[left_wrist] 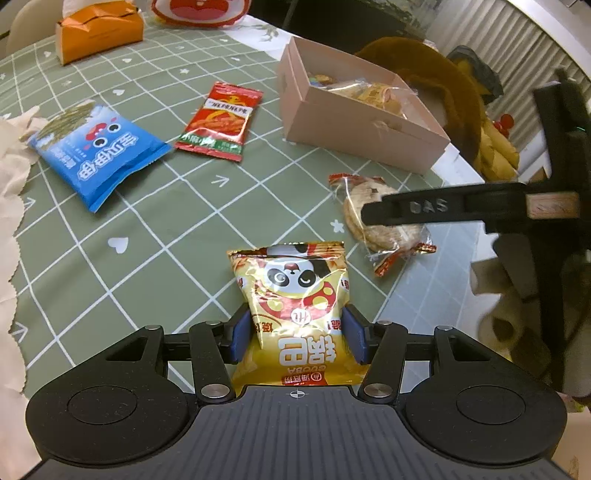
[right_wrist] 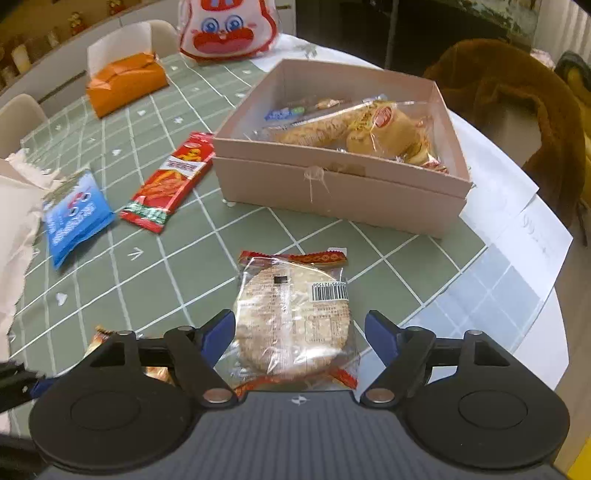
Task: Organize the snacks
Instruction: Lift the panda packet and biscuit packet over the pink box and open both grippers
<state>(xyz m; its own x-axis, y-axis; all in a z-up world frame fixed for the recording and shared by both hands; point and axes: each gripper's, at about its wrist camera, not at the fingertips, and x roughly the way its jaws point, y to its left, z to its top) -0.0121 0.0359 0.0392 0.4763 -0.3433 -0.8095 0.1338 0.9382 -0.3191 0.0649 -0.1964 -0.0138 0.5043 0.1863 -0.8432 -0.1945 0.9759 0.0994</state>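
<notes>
Much of the pink box (right_wrist: 332, 192) was readable only from my right wrist view; from the left wrist view its near wall hid most of the contents. Inside it I could make out a long bread roll in clear wrap (right_wrist: 321, 127) and a round bun (right_wrist: 391, 136), while the smaller packets at the back were too jumbled to name. The orange tissue pack (right_wrist: 125, 83) beyond the box and the cartoon pouch (right_wrist: 229, 29) farther back were cut off or small. A pale cloth (left_wrist: 11, 177) ran off the left edge.

My left gripper (left_wrist: 299, 332) was clamped on the yellow panda snack bag (left_wrist: 295, 306), the blue pads pressing its sides in near the lower half; the bag's bottom edge was hidden behind my own body. That bag sat well on the near side of the box.

My right gripper (right_wrist: 299, 332) stood partly open around the clear-wrapped rice cracker (right_wrist: 291, 317), which lay on the green checked tablecloth (right_wrist: 207, 258) just in front of the box. The left pad (right_wrist: 218, 328) sat at the wrapper's edge; whether it truly touched I could not tell. The right pad (right_wrist: 380, 336) was clear of it.

Left of the box lay the red snack packet (right_wrist: 170, 181), and farther left the blue snack packet (right_wrist: 74, 218).
</notes>
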